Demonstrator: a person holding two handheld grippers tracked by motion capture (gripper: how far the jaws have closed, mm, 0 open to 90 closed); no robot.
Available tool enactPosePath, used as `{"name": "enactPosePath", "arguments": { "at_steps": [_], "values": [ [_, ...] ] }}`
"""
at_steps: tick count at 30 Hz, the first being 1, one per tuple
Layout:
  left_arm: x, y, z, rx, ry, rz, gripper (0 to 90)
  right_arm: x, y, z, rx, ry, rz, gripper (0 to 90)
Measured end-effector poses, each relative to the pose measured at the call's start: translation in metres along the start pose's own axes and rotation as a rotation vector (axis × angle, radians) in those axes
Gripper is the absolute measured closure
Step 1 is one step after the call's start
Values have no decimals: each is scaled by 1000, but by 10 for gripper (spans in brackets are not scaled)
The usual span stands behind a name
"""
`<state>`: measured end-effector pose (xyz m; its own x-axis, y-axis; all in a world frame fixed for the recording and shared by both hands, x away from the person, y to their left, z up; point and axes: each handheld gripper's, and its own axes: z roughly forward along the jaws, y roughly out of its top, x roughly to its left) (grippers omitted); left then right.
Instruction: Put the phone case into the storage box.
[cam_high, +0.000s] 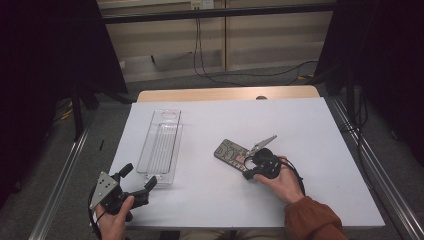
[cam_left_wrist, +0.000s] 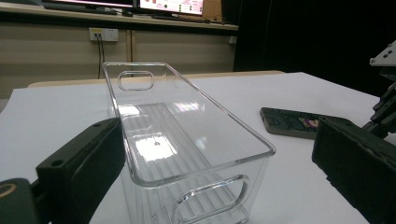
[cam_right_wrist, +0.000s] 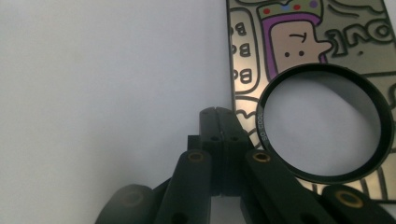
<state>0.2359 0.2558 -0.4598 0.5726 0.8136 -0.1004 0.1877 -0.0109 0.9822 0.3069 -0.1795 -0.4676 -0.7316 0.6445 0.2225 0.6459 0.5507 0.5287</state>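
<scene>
My left gripper (cam_high: 138, 176) is at the table's near left corner, open. In the left gripper view its jaws (cam_left_wrist: 217, 135) stand either side of the near end of a clear plastic bin (cam_left_wrist: 187, 140), which is empty; in the high view the bin (cam_high: 161, 145) lies lengthwise. My right gripper (cam_high: 248, 165) is at the near right end of a dark phone case (cam_high: 230, 151) with cartoon drawings. In the right gripper view its jaws (cam_right_wrist: 219, 116) are pressed together with nothing between them, just left of the case (cam_right_wrist: 355, 42). A black ring (cam_right_wrist: 280, 158) with a pale middle sits over the case.
A white sheet (cam_high: 300, 130) covers the table, with a wooden edge (cam_high: 225, 94) at the back. Metal rails run along both sides on the floor (cam_high: 65, 165). Cables hang against the far wall (cam_high: 200, 50).
</scene>
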Motion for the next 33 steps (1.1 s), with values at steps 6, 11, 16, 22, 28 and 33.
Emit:
{"name": "enactPosePath", "arguments": {
  "at_steps": [6,11,16,22,28,33],
  "values": [
    [0,0,0,3,6,-1,28,-4,-2,-3,-4,-18,14,900],
    [-1,0,1,2,1,-9,28,-9,-4,-5,-9,-28,23,900],
    [-1,0,1,2,3,-8,28,-13,-5,-7,-14,-36,36,900],
    [0,0,1,3,3,-4,28,-20,-8,-11,-11,-57,44,900],
    [1,0,0,0,1,1,28,-22,-9,-13,-11,-74,53,900],
    [0,0,0,-2,-2,-1,28,-27,-12,-16,-14,-92,63,900]
  ]
}}
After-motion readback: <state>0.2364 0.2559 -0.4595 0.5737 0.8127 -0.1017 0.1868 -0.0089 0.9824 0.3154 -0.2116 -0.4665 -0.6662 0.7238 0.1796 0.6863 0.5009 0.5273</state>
